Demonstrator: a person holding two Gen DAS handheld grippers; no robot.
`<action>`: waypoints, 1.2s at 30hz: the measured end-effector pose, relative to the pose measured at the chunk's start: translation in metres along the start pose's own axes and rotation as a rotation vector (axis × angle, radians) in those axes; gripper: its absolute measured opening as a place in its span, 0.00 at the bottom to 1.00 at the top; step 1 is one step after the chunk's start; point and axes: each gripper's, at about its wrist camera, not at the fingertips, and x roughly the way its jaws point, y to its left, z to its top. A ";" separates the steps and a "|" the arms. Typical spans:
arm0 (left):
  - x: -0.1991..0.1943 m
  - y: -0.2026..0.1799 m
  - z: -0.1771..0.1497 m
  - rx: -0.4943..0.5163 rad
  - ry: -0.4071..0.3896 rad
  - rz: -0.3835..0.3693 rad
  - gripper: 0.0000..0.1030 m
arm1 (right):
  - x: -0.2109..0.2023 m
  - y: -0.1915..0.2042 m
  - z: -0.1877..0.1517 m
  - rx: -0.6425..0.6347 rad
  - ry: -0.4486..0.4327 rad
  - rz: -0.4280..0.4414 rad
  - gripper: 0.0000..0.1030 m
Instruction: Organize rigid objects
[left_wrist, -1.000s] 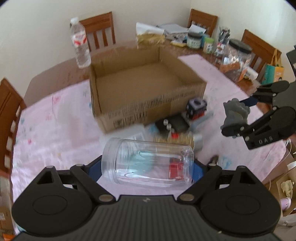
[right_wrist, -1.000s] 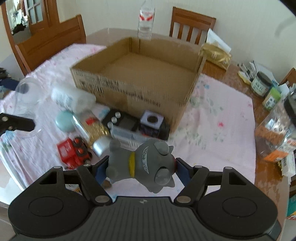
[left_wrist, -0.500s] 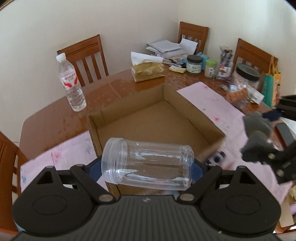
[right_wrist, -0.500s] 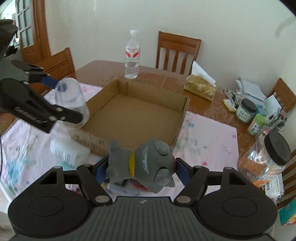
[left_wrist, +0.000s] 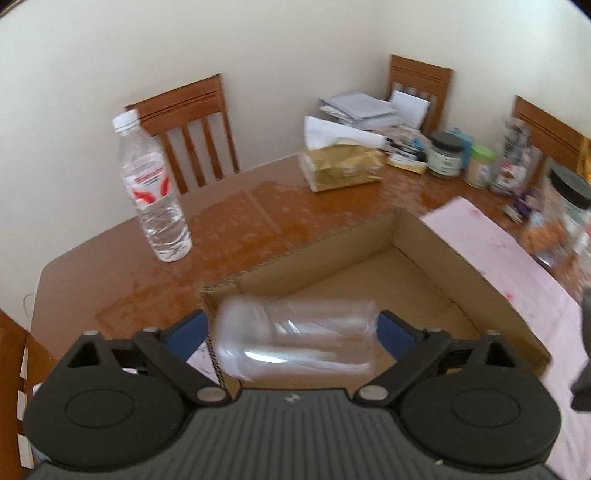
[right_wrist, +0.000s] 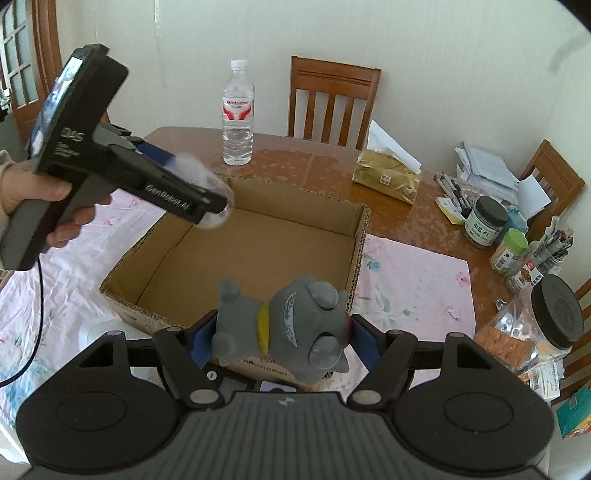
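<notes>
My left gripper (left_wrist: 291, 339) is shut on a clear plastic jar (left_wrist: 295, 341), held crosswise above the left rim of an open, empty cardboard box (left_wrist: 465, 273). In the right wrist view the left gripper (right_wrist: 207, 192) holds the jar (right_wrist: 218, 195) over the box's (right_wrist: 354, 221) far left corner. My right gripper (right_wrist: 280, 339) is shut on a grey toy cat with a yellow collar (right_wrist: 291, 328), above the box's near wall.
A water bottle (right_wrist: 238, 114), a gold tissue pack (right_wrist: 386, 177), jars (right_wrist: 484, 221), pens and papers stand on the wooden table behind and right of the box. A black-lidded jar (right_wrist: 554, 314) is at the right. Chairs surround the table. A pink cloth (right_wrist: 413, 284) lies under the box.
Both grippers have risen and moved forward over the box with their objects. The loose items on the cloth have dropped out of view below.
</notes>
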 end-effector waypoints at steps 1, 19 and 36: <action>0.002 0.003 -0.001 -0.016 0.002 0.001 0.95 | 0.002 0.001 0.001 0.000 0.004 -0.003 0.76; -0.070 0.024 -0.073 -0.220 0.000 0.084 0.96 | 0.050 -0.004 0.048 -0.017 0.042 -0.002 0.76; -0.088 0.033 -0.102 -0.263 0.004 0.110 0.96 | 0.090 -0.002 0.094 -0.029 -0.006 -0.086 1.00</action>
